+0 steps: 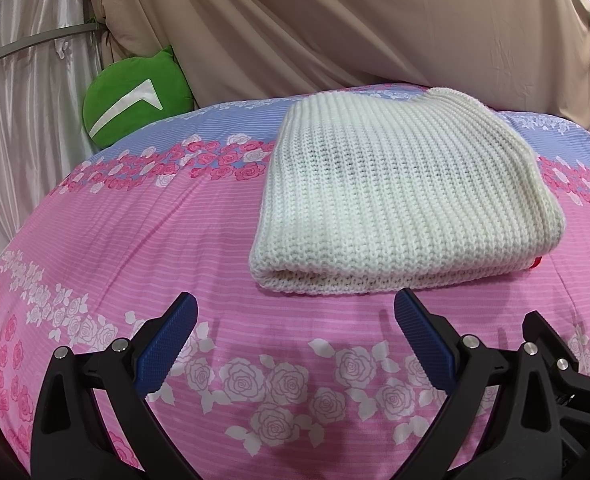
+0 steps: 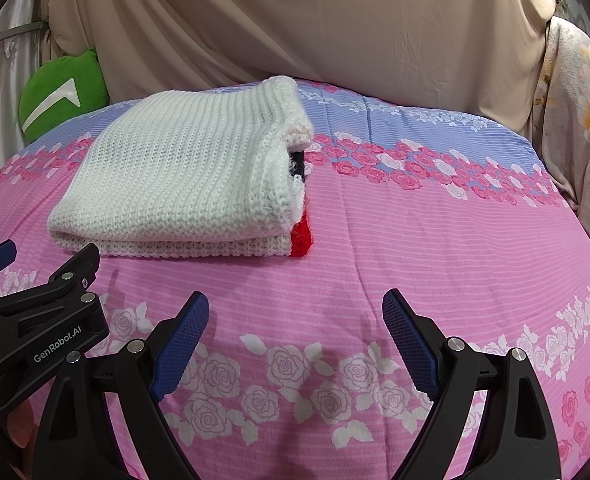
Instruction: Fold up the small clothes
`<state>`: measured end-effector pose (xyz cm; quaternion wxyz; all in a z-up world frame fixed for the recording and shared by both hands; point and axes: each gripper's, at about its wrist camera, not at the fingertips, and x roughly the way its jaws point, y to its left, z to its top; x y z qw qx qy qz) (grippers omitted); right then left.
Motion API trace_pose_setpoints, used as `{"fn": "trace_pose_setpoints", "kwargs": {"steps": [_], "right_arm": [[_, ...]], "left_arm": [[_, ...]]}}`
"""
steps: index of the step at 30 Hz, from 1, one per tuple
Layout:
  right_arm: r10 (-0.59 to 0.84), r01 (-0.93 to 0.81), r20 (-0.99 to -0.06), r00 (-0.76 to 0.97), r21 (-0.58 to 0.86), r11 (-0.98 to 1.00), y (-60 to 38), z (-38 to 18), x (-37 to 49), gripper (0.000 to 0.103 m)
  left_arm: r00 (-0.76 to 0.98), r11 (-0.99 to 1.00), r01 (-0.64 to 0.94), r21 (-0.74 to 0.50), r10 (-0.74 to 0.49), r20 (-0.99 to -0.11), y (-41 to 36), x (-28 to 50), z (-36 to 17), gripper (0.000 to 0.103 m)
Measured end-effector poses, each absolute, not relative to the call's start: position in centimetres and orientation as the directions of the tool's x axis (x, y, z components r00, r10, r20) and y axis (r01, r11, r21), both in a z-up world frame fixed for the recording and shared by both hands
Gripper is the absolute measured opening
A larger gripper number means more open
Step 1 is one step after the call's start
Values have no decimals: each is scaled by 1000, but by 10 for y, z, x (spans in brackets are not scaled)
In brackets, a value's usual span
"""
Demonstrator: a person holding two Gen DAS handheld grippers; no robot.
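A white ribbed knit garment (image 1: 403,196) lies folded flat on the bed (image 1: 143,240), which is covered by a sheet with pink stripes, white and pink roses and a blue band toward its far edge. The garment sits in the middle of the bed, its far part reaching onto the blue band, its thick folded edge facing the near edge. In the right wrist view the garment's open side shows stacked layers, with a red patch (image 2: 302,236) at the lower near corner and a dark strip above it; in the left wrist view only a sliver of red peeks out at that corner.

The left hand-held gripper (image 1: 295,312) hangs over the bed's near part, its blue-padded fingers spread wide with nothing between them; the right-hand finger tip is near the garment's folded edge, not touching it. The right hand-held gripper (image 2: 295,308) is likewise spread wide and empty, just beside the left one, over bare sheet and apart from the garment.

Beyond the far edge hangs a beige draped cloth (image 1: 335,28). A green cushion (image 1: 135,98) with a white mark sits at the far left corner
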<state>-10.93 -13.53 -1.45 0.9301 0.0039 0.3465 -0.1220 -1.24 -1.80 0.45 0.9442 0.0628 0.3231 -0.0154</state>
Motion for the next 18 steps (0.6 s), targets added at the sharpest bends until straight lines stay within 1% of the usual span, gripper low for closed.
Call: {"fn": "trace_pose_setpoints", "kwargs": {"steps": [12, 18], "right_arm": [[-223, 227, -644, 732, -79, 971, -136, -14, -109, 86], [-224, 229, -643, 732, -78, 970, -137, -14, -109, 86]], "left_arm": [[794, 992, 71, 103, 7, -608, -14, -12, 4, 97], [804, 990, 75, 119, 11, -594, -16, -15, 5, 94]]}}
